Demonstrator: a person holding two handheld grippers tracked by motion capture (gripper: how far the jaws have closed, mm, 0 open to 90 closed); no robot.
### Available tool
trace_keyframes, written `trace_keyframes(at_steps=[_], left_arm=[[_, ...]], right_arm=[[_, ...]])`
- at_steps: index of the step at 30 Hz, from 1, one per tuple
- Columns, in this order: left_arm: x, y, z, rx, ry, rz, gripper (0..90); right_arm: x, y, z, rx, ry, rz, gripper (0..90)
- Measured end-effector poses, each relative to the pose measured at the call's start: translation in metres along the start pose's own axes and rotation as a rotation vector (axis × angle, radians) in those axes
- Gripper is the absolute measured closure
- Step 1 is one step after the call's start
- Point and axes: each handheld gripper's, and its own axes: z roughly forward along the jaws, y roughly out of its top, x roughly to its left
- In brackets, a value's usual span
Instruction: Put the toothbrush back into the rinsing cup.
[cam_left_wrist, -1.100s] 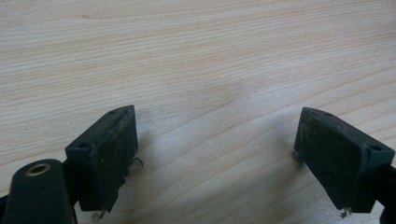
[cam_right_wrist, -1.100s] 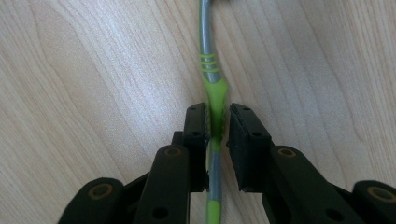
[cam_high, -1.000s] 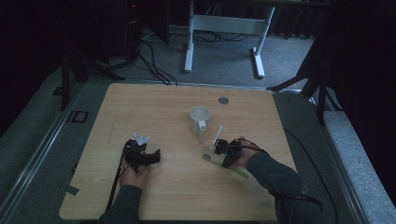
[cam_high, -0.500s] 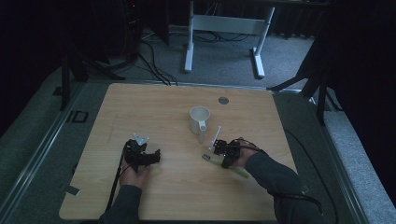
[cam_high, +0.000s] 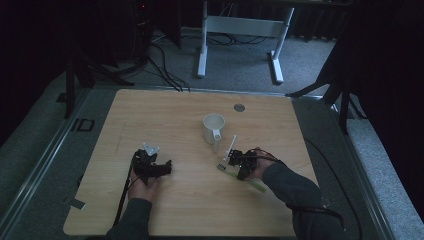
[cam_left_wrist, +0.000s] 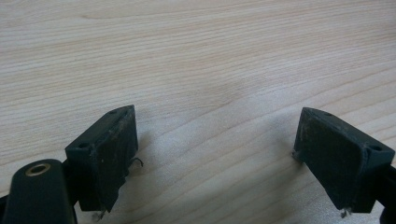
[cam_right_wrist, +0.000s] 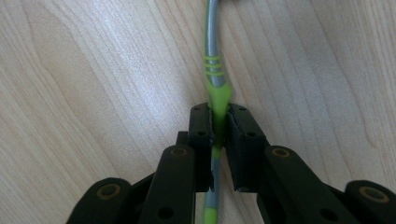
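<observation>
A slim green and grey handle, like a toothbrush (cam_right_wrist: 212, 51), lies flat on the wooden table (cam_high: 165, 115). My right gripper (cam_right_wrist: 219, 116) has just been closing, and both pads now press on its green part. In the high view the right gripper (cam_high: 234, 162) sits low at the centre right, and the handle's end (cam_high: 257, 186) sticks out beside the hand. My left gripper (cam_left_wrist: 215, 140) is open over bare wood with nothing between its jaws. In the high view the left gripper (cam_high: 152, 167) rests at the front left.
A white mug (cam_high: 213, 127) stands upright mid-table, just beyond the right gripper. A small round grey cap (cam_high: 239, 107) sits in the tabletop near the far edge. A white desk frame (cam_high: 240, 25) and cables (cam_high: 165, 75) are on the floor behind the table.
</observation>
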Motion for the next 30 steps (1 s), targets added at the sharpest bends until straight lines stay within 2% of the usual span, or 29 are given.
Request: trace_keyframes(at_steps=[19, 30], left_arm=[[0.0, 0.0, 0.0, 0.0, 0.0, 0.0, 14.0], [0.0, 0.0, 0.0, 0.0, 0.0, 0.0, 14.0]], right_arm=[[0.003, -0.001, -0.003, 0.0, 0.006, -0.018, 82.4], [0.0, -0.007, -0.017, -0.067, -0.004, 0.004, 82.5]])
